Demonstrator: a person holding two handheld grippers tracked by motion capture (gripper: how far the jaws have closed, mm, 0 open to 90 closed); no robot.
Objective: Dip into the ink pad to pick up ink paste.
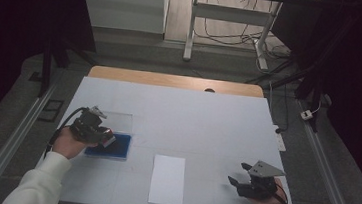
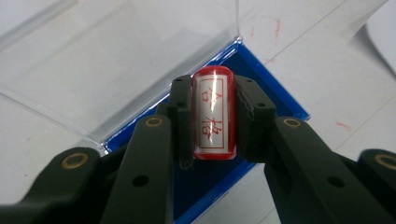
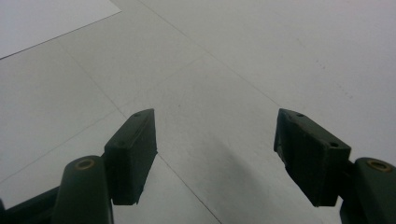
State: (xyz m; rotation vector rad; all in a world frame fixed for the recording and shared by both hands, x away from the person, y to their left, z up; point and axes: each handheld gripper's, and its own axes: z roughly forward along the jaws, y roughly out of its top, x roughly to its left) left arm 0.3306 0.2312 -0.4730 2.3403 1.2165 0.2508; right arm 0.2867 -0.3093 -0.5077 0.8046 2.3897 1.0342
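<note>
Blue tray [image 2: 261, 70]: mid part hidden behind left gripper [image 2: 214, 122] & its red stamp [image 2: 213, 114]; near end cut by bottom edge. Stamp's underside can't be seen, lettering partly lost in glare. Clear lid [image 2: 116, 60] cut off top & left. Paper sheet [image 3: 44, 18] cut at top-left.

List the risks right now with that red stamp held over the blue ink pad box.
The left hand-held gripper clamps the glossy red stamp by its rounded sides, so it might twist or slip. The clear lid stands open right beside it and may get knocked. Red smears already mark the table; more could follow.
</note>
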